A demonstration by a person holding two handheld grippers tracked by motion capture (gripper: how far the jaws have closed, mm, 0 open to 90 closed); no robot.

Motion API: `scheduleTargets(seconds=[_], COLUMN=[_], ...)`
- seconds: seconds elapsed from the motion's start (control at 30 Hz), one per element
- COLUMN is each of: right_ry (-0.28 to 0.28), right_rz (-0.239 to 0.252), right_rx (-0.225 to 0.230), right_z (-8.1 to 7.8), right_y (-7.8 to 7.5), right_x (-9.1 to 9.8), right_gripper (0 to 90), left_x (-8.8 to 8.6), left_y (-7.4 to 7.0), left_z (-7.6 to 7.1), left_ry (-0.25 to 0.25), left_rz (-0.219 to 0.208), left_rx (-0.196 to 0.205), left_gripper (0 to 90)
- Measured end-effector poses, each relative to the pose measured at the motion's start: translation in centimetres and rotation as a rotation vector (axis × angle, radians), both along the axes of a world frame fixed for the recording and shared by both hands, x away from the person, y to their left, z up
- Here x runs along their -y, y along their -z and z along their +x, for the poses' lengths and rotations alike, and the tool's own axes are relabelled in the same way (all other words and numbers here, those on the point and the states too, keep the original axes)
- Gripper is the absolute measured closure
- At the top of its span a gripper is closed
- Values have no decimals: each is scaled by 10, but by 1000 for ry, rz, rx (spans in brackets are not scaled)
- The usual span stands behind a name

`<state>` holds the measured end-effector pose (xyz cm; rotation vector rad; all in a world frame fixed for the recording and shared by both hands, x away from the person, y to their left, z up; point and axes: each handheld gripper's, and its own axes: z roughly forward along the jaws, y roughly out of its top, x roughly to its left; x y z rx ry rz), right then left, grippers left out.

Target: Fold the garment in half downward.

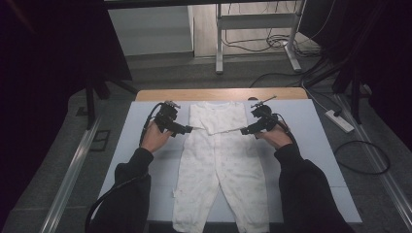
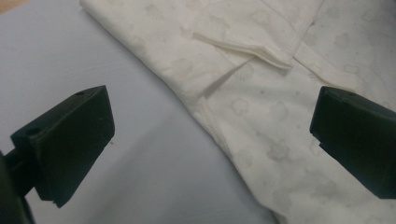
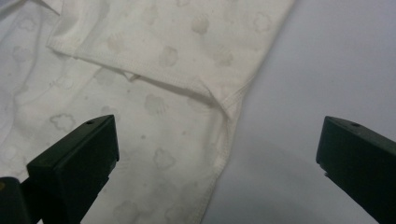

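**Both grippers poised at the sides of a baby sleepsuit**

Nearest the person, the legs of the white sleepsuit (image 1: 221, 165) run down to the front edge of the pale grey mat (image 1: 320, 160), the two cuffs reaching or perhaps just overhanging it; the dim light makes that hard to judge. Bare mat lies open on either side of the legs.

Farther up, the left gripper (image 1: 190, 128) sits at the garment's left edge, its jaws wide apart: in the left gripper view one jaw hangs over bare mat, the other over the printed cloth, with the stitched side seam between them. The right gripper (image 1: 243, 130) mirrors it at the right edge, jaws likewise spread, straddling the hem where a folded sleeve (image 3: 154, 42) lies across the body.

Beyond them the collar end lies flat, just short of the wooden table edge (image 1: 218, 94).
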<state>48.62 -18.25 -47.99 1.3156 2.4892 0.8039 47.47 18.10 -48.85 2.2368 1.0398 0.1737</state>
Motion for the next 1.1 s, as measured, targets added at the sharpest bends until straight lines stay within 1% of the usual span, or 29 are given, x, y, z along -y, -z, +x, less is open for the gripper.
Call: scheduleTargets(seconds=[0.03, 0.1, 0.2, 0.33, 0.4, 0.53, 0.7, 0.8, 0.9, 1.0, 1.03, 1.1], right_ry=[1, 2, 14, 25, 31, 42, 58, 69, 80, 86, 91, 93], right_rz=[6, 14, 6, 11, 20, 8, 10, -2, -9, -16, -22, -40], right_rx=[-1, -1, 1, 2, 6, 6, 15, 24, 22, 32, 27, 30], right_z=[2, 5, 10, 16, 20, 28, 37, 42, 47, 53, 54, 58], right_y=[0, 0, 1, 2, 2, 2, 3, 6, 8, 10, 12, 14], right_x=[0, -1, -3, -6, -7, -8, -9, -11, -13, -15, -16, -17], right_gripper=[0, 0, 0, 0, 0, 0, 1, 6, 10, 19, 20, 22], left_x=[0, 1, 3, 6, 8, 12, 19, 23, 26, 27, 27, 28], left_y=[0, 1, 3, 7, 9, 10, 12, 13, 15, 16, 16, 17], left_z=[1, 4, 8, 14, 17, 25, 34, 40, 44, 49, 50, 53], left_ry=[2, -5, -1, -6, -10, -15, -23, -30, -35, -44, -48, -51], left_rz=[5, 1, 2, 5, 16, 34, 46, 54, 73, 63, 61, 65], left_rx=[2, 4, 3, -4, -8, -13, -23, -25, -23, -29, -28, -33], left_gripper=[0, 0, 2, 2, 1, 0, 0, 0, 0, 0, 0, 0])
